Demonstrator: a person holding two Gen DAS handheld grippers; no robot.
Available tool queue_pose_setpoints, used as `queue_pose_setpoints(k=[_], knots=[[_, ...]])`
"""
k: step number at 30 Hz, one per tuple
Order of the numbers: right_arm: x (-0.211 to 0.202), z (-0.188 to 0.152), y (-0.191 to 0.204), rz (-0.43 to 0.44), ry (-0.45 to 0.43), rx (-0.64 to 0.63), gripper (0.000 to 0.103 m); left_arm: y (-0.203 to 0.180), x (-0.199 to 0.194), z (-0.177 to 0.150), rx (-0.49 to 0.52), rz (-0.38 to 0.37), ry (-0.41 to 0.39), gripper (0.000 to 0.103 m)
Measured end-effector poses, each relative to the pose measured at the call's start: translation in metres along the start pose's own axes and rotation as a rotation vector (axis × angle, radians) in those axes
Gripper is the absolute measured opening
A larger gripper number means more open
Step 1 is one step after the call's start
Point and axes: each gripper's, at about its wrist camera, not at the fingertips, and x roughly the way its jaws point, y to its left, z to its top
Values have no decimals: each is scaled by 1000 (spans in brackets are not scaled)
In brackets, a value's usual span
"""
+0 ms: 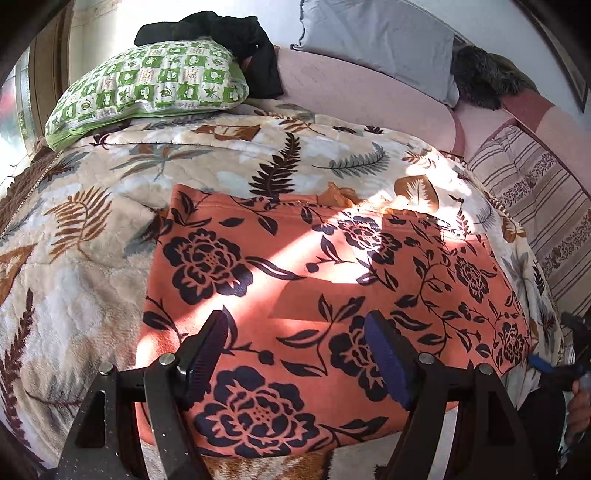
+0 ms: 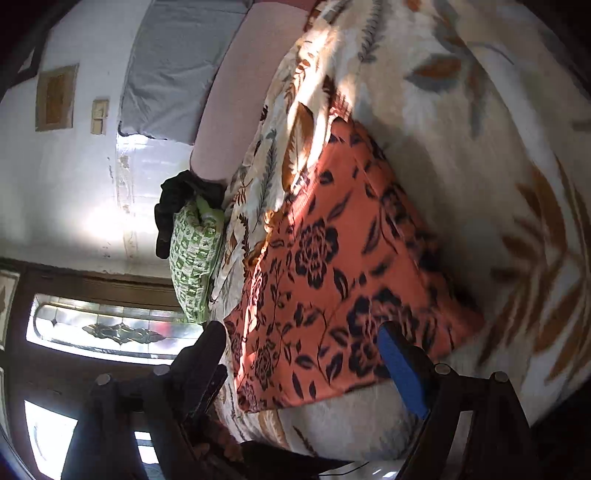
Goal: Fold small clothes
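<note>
An orange cloth with black flower print (image 1: pixel 332 295) lies flat on the leaf-patterned blanket (image 1: pixel 85 240). My left gripper (image 1: pixel 295 350) is open just above the cloth's near part, empty. The right wrist view is rolled sideways and shows the same cloth (image 2: pixel 332 266) on the blanket (image 2: pixel 480 147). My right gripper (image 2: pixel 303 365) is open over the cloth's near corner, empty. Part of the right gripper (image 1: pixel 569 354) shows at the right edge of the left wrist view.
A green checked pillow (image 1: pixel 147 85) with a black garment (image 1: pixel 221 33) on it lies at the back left. A grey pillow (image 1: pixel 376 40) and pink sheet (image 1: pixel 351 96) lie behind. A striped cushion (image 1: pixel 535 192) is at the right. A window (image 2: pixel 103 328) is beside the bed.
</note>
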Motion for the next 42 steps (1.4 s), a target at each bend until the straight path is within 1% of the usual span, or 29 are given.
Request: queue_pose_setpoints(k=[2, 3, 6, 7, 8, 9, 10, 11, 12, 14, 16, 17, 18, 19, 20, 21, 22, 24, 27, 29, 32, 33, 34, 36, 37, 38, 39, 41, 42], knots=[[7, -25, -22, 2, 22, 70, 88, -5, 4, -6, 2, 10, 8, 77], [9, -30, -31, -11, 9, 95, 88, -6, 9, -9, 7, 13, 25, 77], [7, -23, -48, -30, -109, 140, 88, -8, 36, -20, 22, 60, 139, 78], [5, -19, -52, -24, -155, 171, 88, -11, 39, -24, 51, 84, 126, 82], [6, -13, -54, -5, -171, 192, 87, -14, 38, -26, 79, 99, 106, 83], [9, -8, -51, -17, -168, 173, 85, -16, 38, -26, 89, 107, 111, 83], [12, -4, -45, -52, -165, 136, 65, -16, 36, -25, 82, 106, 118, 83], [15, -1, -37, -84, -144, 96, 24, -16, 32, -24, 67, 96, 119, 83], [15, 1, -28, -124, -142, 55, 16, -15, 26, -22, 51, 84, 110, 83], [7, -3, -4, -204, -177, -74, 15, -17, 8, -17, 41, 68, 41, 83], [7, -9, 9, -324, -205, -193, 15, -23, 0, -13, 50, 60, -7, 83], [14, -10, 5, -394, -185, -219, 18, -27, 4, -13, 62, 49, 5, 83], [21, -10, -5, -425, -133, -197, 20, -31, 13, -14, 81, 44, 38, 83], [19, -10, -13, -393, -110, -164, 25, -35, 25, -17, 106, 52, 78, 83], [12, -10, -15, -361, -120, -156, 42, -37, 37, -22, 133, 71, 118, 83], [2, -9, -13, -364, -137, -158, 62, -39, 44, -26, 154, 91, 128, 83], [-10, -7, -9, -360, -172, -159, 86, -40, 44, -30, 172, 98, 95, 84], [-34, 1, 3, -340, -232, -202, 86, -42, 43, -32, 180, 105, 82, 85], [-37, 35, 24, -286, -184, -282, 86, -40, 44, -31, 166, 90, 81, 87], [-19, 71, 30, -235, -106, -292, 86, -40, 44, -31, 163, 90, 76, 87], [33, 125, 40, -241, 2, -297, 84, -40, 45, -32, 158, 92, 69, 88], [50, 141, 41, -278, 24, -312, 84, -40, 45, -32, 154, 91, 68, 88], [72, 153, 42, -345, 57, -342, 82, -39, 45, -32, 150, 89, 68, 89], [109, 173, 33, -458, 134, -355, 53, -39, 47, -31, 149, 86, 67, 90], [121, 176, 30, -496, 157, -362, 31, -39, 48, -31, 151, 86, 67, 90], [125, 177, 36, -512, 143, -392, 25, -39, 48, -31, 151, 82, 65, 91], [124, 177, 46, -535, 115, -432, 23, -38, 49, -31, 151, 79, 62, 92], [121, 177, 52, -614, 37, -472, 23, -39, 51, -31, 155, 82, 58, 93], [119, 179, 48, -636, 16, -448, 24, -40, 51, -30, 155, 86, 60, 93]])
